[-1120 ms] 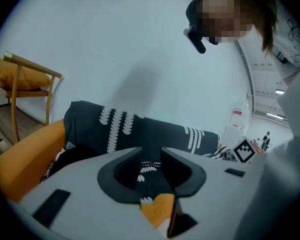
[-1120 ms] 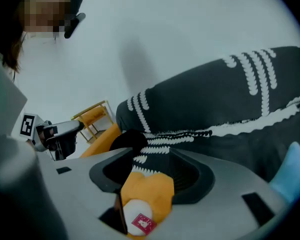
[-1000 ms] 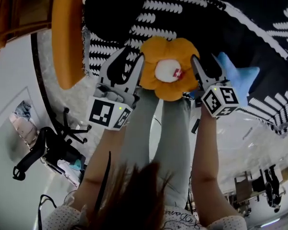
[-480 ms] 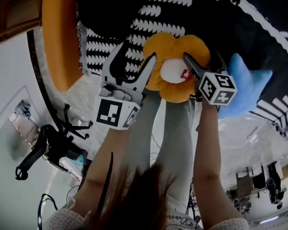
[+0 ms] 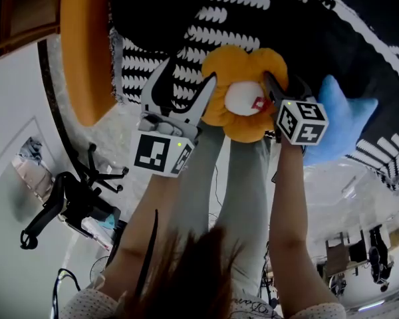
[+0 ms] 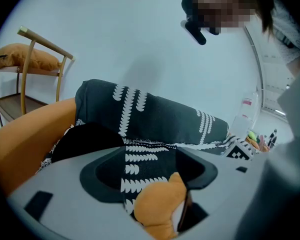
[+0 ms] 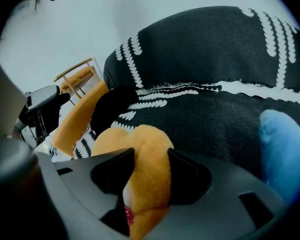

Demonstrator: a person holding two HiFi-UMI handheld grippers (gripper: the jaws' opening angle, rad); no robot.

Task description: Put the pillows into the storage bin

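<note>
The orange pillow lies on the black sofa, left of a blue pillow. The right hand-held gripper, jaws just closing, pinches one petal. The left hand-held gripper, just opening, gapes at the opposite edge. A one-petal pinch may slip on lifting.

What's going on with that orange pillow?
A person works two grippers on the orange flower pillow, which lies on a black patterned throw. The right gripper has just been closing its jaws and pinches a petal. The left gripper has just been opening its jaws, a petal loosely between them. A blue pillow lies nearby.
</note>
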